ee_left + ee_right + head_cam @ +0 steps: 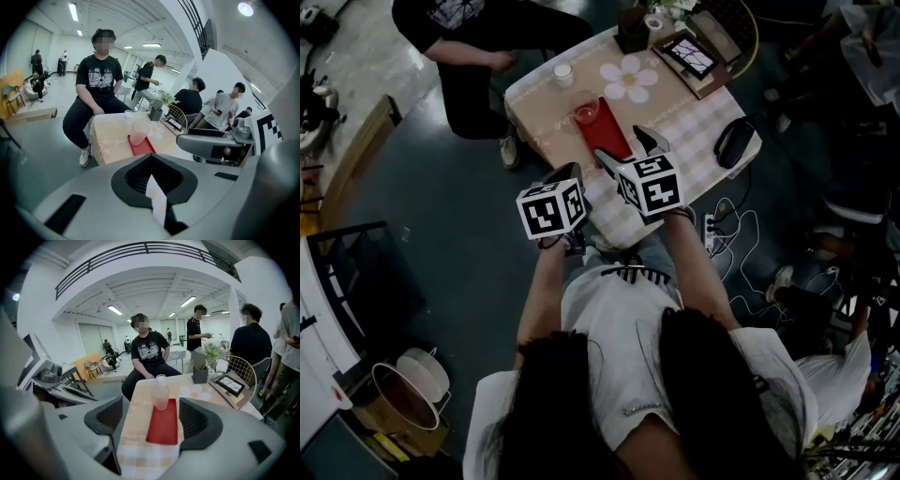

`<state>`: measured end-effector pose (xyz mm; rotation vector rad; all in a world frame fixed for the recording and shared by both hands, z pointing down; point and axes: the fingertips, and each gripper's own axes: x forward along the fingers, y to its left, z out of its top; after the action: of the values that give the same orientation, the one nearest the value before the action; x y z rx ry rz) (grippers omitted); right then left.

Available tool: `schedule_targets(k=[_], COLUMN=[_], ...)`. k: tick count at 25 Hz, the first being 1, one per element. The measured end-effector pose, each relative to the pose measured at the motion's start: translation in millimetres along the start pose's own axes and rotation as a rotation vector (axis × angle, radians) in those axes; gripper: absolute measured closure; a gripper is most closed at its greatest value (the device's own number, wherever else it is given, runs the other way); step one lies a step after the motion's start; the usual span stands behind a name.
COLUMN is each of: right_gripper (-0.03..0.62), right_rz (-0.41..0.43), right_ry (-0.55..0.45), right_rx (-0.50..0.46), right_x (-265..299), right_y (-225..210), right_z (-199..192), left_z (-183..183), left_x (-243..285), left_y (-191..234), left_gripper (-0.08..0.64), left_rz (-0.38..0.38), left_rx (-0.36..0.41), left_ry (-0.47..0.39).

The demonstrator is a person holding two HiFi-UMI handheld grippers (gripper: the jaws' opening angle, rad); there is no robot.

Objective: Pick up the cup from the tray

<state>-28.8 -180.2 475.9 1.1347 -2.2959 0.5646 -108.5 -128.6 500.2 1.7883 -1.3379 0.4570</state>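
Note:
A translucent pink cup (586, 112) (160, 397) (139, 133) stands upright on the far end of a red tray (605, 133) (164, 425) on a checked tablecloth. My right gripper (630, 150) (154, 420) hangs over the table's near edge, short of the tray. Its jaws are spread wide and open, with nothing between them; the tray and cup show through the gap farther off. My left gripper (562, 176) (157, 201) is held to the left, off the table's near corner, its jaws together and empty.
Beyond the tray are a small white cup (562, 74), a flower-shaped mat (630, 79), a dark holder with a plant (633, 33) and a framed picture (689, 56). A black object (733, 141) lies at the table's right corner. A person (478, 47) sits at the far side. Cables (722, 230) lie on the floor.

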Motion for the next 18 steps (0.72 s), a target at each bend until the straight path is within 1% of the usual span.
schedule_targets(k=[5,11,18], right_gripper=[0.227,0.218,0.209], right_rz=[0.027,0.059,0.121], right_ry=[0.030,0.081,0.158], right_rx=[-0.026,-0.063,-0.146], right_x=[32.7,73.6,121.1], right_y=[-15.1,-20.7,-21.7], right_z=[10.7,10.3,6.6], left_z=[16.6,22.6,37.2], left_x=[23.6,47.7,74.2], left_y=[6.5,17.6,37.6], left_gripper=[0.557,0.557,0.557], left_rz=[0.020,0.048,0.089], left_rx=[-0.023,-0.062,-0.124], left_ry=[0.009,0.041,0.053])
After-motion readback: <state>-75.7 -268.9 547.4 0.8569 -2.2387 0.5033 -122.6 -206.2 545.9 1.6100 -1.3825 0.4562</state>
